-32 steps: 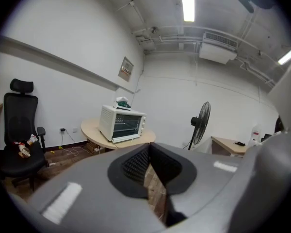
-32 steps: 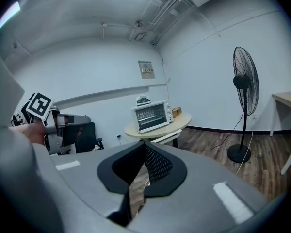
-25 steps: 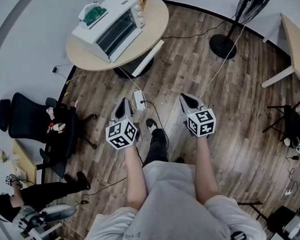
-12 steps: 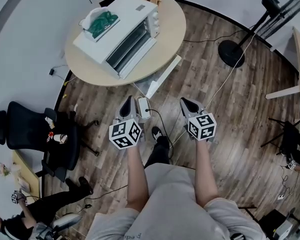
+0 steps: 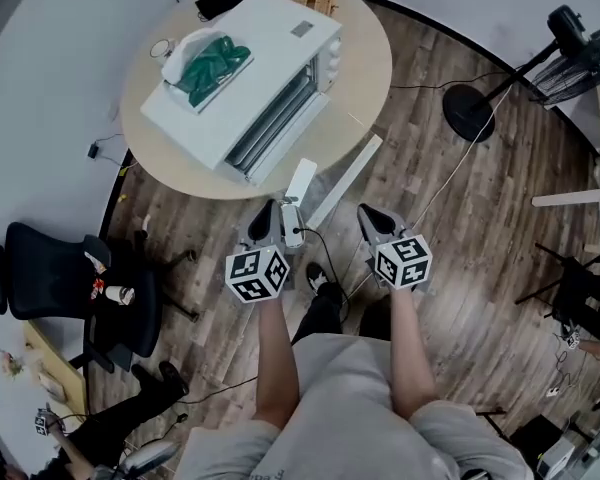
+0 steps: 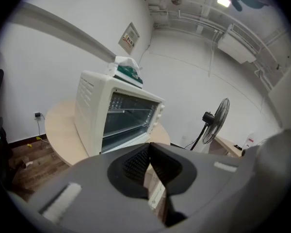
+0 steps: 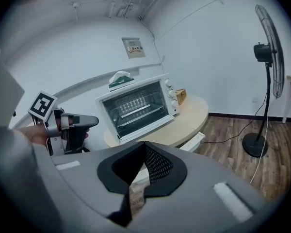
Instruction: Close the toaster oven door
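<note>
Down low, the left gripper (image 5: 266,211) and right gripper (image 5: 368,213) hang side by side over the wood floor. Both have their jaws pressed together on nothing, likely just carried ahead of the body since there's nothing to grasp yet. Up at eleven o'clock sits the round table (image 5: 365,63), and on it the white toaster oven (image 5: 265,43), its door (image 5: 275,120) facing us, seemingly ajar, well out of reach, with a green bundle (image 5: 210,60) riding on top
</note>
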A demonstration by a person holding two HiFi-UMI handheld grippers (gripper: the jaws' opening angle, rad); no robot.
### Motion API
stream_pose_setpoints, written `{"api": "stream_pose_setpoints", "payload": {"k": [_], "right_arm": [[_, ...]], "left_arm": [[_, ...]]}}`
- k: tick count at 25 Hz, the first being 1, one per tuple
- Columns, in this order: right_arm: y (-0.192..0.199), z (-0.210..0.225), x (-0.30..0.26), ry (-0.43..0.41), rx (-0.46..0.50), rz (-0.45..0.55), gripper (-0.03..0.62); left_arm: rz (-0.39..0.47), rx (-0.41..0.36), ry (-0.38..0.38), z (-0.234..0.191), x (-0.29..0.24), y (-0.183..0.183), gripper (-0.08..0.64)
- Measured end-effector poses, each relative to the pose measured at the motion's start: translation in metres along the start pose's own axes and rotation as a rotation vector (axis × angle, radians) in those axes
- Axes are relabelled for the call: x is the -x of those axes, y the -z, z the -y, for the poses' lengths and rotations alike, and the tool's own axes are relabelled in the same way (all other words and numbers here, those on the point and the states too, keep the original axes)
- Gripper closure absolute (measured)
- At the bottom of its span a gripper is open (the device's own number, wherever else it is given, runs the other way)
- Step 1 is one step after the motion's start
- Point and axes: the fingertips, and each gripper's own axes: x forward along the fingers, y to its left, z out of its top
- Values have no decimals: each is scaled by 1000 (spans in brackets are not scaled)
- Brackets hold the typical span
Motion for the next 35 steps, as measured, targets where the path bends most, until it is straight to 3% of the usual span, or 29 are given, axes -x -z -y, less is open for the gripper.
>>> {"api": "stream_pose_setpoints", "payload": {"k": [4, 11, 18, 28, 31, 35], "right_arm": [[2, 5, -16, -23, 0, -33, 592], [-20, 16, -54, -135, 45, -60, 592], [-43, 45, -102, -251, 181, -137, 592], [-37, 57, -117, -367, 343, -225, 592], [-38, 65, -117, -325, 356, -217, 592], [-46, 74, -112, -291, 356, -191, 592]], "left_arm": [[-5, 45, -23, -12, -11, 6, 502], [16, 162, -185, -41, -23, 22, 502], [11, 265, -349, -54, -33, 59, 502], [-78, 498, -366, -44, -53, 143, 497], [-82, 571, -363, -49, -53, 162, 472], [-29, 695, -306, -45, -54, 181, 417]]}}
